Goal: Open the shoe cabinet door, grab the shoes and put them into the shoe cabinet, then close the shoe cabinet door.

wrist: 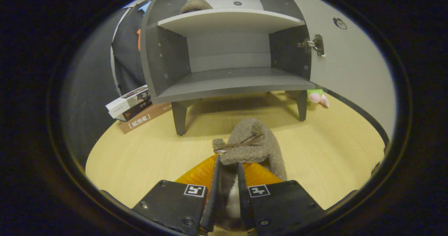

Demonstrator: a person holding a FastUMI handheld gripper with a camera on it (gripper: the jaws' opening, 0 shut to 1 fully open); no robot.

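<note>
A grey fuzzy shoe [252, 145] with a small brown bow sticks out ahead of my gripper [228, 167], whose two orange-backed fingers are shut on its near rim. The shoe hangs tilted above the wooden table [147, 155]. Beyond it stands the grey shoe cabinet [227, 83] on short legs, its door [350, 64] swung open to the right. The lower shelf is bare. On the upper shelf [227, 19] lies another grey shoe [196, 5], partly hidden by the shelf edge.
A stack of books [134, 108] leans against the cabinet's left side. A pink and green soft toy [317, 96] lies by the right rear leg, under the open door. Dark cloth wall stands behind on the left.
</note>
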